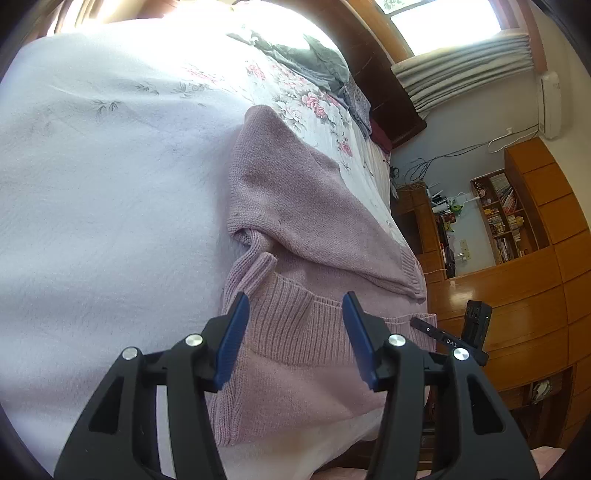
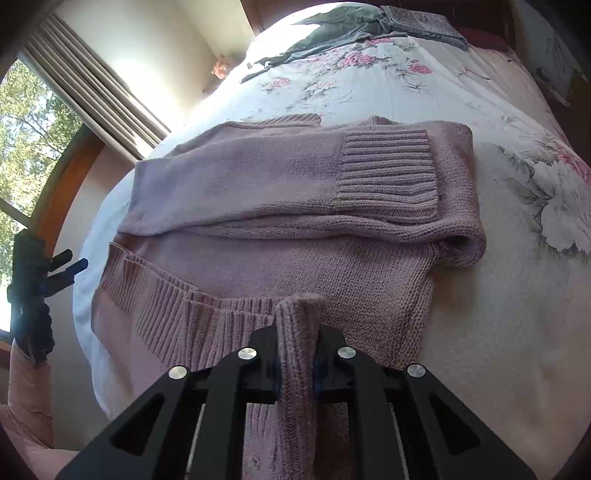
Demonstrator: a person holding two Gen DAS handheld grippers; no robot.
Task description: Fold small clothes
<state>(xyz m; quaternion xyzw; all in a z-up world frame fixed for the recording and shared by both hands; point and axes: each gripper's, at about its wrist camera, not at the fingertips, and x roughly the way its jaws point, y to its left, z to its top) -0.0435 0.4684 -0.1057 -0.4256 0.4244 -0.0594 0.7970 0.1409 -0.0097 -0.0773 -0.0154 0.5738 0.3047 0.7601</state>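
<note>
Pink knit sweater lies flat on floral bedspread, both sleeves folded across body, ribbed cuff on top at right. Right gripper jaws closed narrow, pinching upright fold of ribbed hem at near edge. Left gripper jaws wide apart, nothing between them, hovering over ribbed hem at sweater's near end. Grey garment bunched at far end of bed. Bookshelf visible at right in left wrist view.
</note>
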